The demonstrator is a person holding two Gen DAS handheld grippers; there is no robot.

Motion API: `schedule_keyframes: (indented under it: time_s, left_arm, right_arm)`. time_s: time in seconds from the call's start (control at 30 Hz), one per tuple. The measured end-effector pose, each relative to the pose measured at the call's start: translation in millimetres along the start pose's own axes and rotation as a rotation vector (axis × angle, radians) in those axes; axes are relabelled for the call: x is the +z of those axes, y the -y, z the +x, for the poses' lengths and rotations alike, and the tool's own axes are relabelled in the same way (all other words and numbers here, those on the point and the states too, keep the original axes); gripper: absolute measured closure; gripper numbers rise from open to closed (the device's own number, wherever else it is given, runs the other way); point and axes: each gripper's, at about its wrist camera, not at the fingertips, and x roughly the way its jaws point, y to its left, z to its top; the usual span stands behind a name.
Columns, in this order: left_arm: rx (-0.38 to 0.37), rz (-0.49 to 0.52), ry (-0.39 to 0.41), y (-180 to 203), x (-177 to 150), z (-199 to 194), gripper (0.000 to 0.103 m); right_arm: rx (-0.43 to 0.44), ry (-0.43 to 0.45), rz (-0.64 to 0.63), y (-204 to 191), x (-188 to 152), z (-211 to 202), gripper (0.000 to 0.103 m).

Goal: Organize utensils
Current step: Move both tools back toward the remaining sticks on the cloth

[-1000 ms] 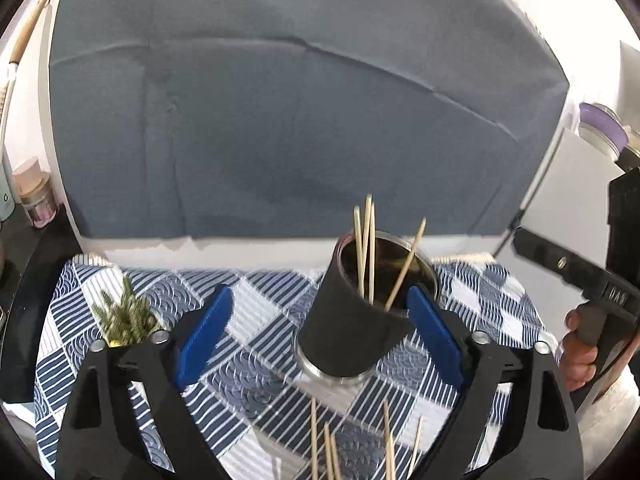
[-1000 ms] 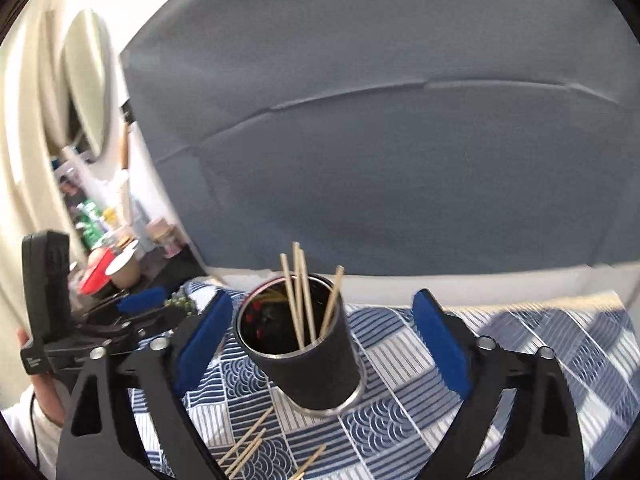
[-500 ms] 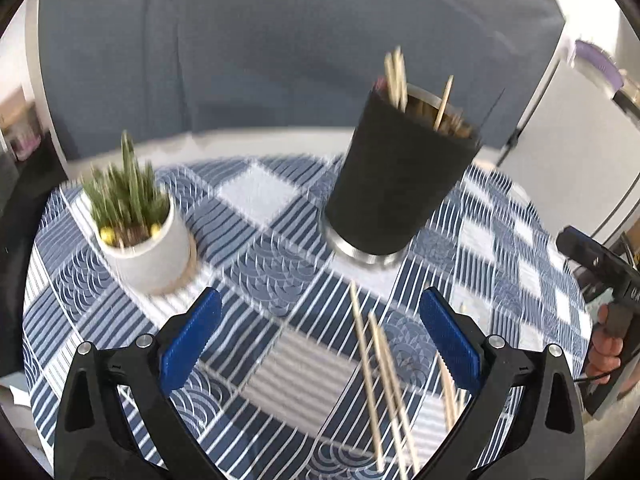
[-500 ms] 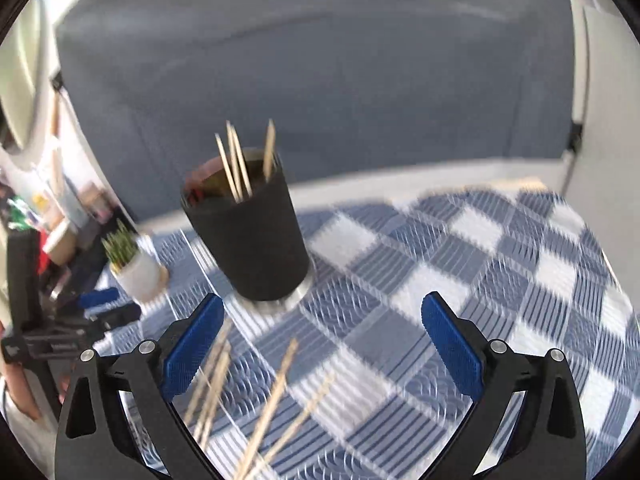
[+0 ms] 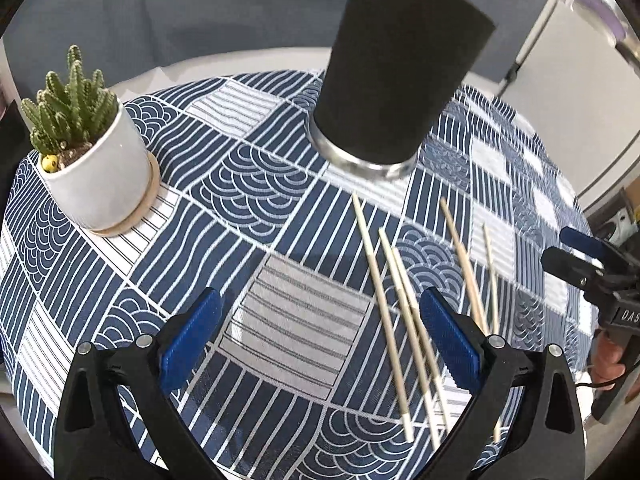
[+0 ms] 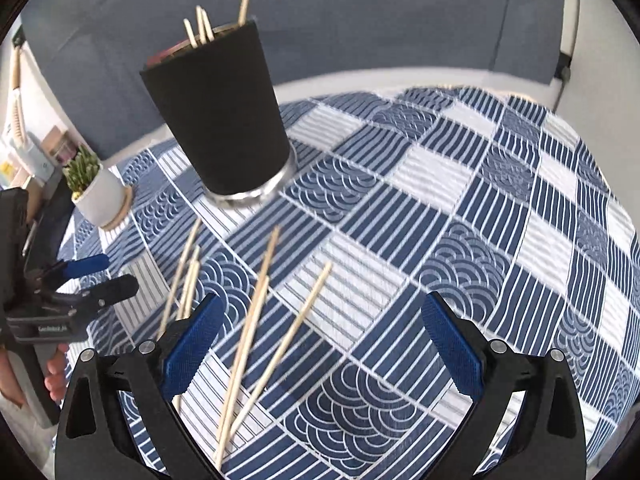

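On the tabletop [image 5: 132, 272], covered by a blue and white patterned cloth, a black cup [image 5: 400, 60] stands upright on a metal base, a few wooden sticks poking out of its top [image 6: 204, 26]. Loose sticks [image 5: 384, 300] lie flat on the cloth in front of the cup, roughly parallel, well apart from its base; in the right wrist view the same sticks [image 6: 256, 312] fan out between the cup and the near edge. Left gripper [image 5: 320, 344] hovers over the cloth, fingers [image 5: 192, 336] spread wide, nothing between them; the nearest sticks lie just inside and under its right finger. Right gripper [image 6: 320, 344] also empty, fingers [image 6: 452, 344] spread wide, two sticks running under its left finger. A small cactus in a white pot [image 5: 92, 164] sits on a saucer to the left, well apart from the cup. Grey backdrop [image 6: 360, 20] behind the tabletop.
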Motion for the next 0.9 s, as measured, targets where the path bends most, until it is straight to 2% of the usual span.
schedule_keyframes:
  time_s: [0.13,0.23,0.4,0.5,0.63,0.73,0.9]
  left_arm:
    - [0.021,0.014,-0.009,-0.3,-3.9,6.0,0.006]
    - [0.013,0.025,-0.038,0.5,-5.6,12.7,0.006]
    - [0.043,0.05,-0.074,5.1,-9.0,21.2,0.006]
    - [0.054,0.065,-0.069,7.0,-6.9,26.0,0.006]
    - [0.125,0.118,-0.077,14.4,-5.6,33.2,0.006]
    - [0.16,0.126,-0.078,16.8,-6.1,35.2,0.004]
    - [0.171,0.11,-0.079,15.1,-5.8,35.2,0.004]
  right_arm:
    - [-0.004,-0.038,0.04,3.1,-6.9,13.3,0.008]
    - [-0.03,-0.082,0.07,4.8,-11.2,25.7,0.008]
    - [-0.089,-0.139,0.102,4.6,-15.9,41.0,0.008]
    - [-0.117,-0.159,0.116,5.4,-19.5,47.3,0.008]
    - [-0.17,-0.181,0.074,0.0,-20.6,54.3,0.007]
    - [-0.173,-0.195,0.081,-0.1,-19.7,55.3,0.007]
    - [-0.171,-0.248,0.078,0.1,-13.9,59.6,0.006]
